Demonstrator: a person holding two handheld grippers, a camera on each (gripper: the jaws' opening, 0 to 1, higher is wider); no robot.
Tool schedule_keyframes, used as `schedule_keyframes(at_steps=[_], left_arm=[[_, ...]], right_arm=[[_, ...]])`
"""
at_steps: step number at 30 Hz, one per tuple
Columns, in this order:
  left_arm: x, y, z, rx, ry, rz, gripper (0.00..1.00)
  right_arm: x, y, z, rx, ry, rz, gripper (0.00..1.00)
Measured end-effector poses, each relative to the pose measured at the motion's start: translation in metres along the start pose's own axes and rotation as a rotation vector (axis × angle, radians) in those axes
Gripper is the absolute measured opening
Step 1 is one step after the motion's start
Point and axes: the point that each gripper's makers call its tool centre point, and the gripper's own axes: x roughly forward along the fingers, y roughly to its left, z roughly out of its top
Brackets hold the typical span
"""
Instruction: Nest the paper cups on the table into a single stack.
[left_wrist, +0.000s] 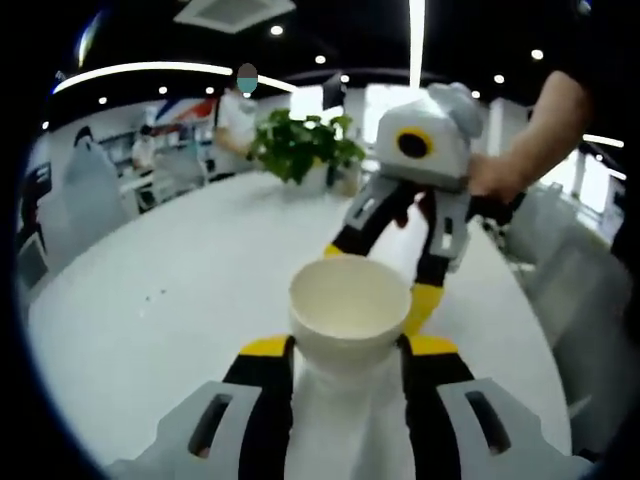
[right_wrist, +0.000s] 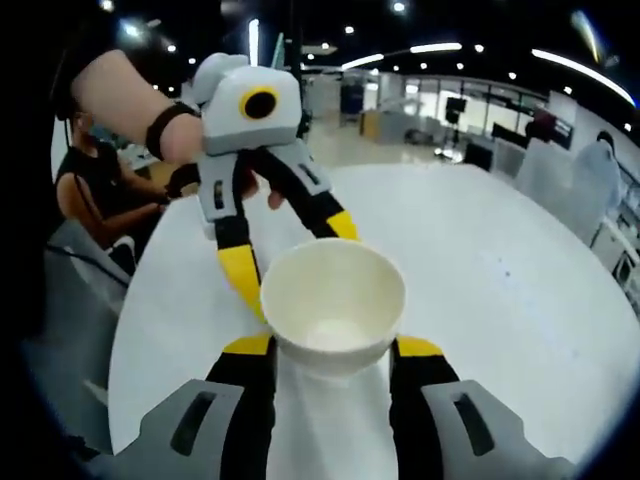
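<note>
I'm looking across a broad white round table (left_wrist: 180, 290) in an open-plan office. A leafy potted plant (left_wrist: 303, 148) stands at its far edge in the left gripper view. Overhead, the dark ceiling carries a long curved light strip (left_wrist: 150, 70) and small round downlights (right_wrist: 399, 7). Bright windows (left_wrist: 390, 100) glow behind the plant. In the right gripper view I see pale chairs (right_wrist: 585, 175) beside the table's far side.
</note>
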Motion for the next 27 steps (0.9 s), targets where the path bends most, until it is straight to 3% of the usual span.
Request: schedule_keyframes(at_steps=[14,27], left_arm=[[-0.009,0.004,0.002,-0.003,-0.003,0.043,0.43],[-0.029,-0.008,-0.002,0.001,0.019,0.081,0.49]], right_arm=[[-0.002,0.008,-0.012,0.037,0.029,-0.012,0.44],[-0.025,0.013,-0.011,0.094,0.000,-0.067,0.49]])
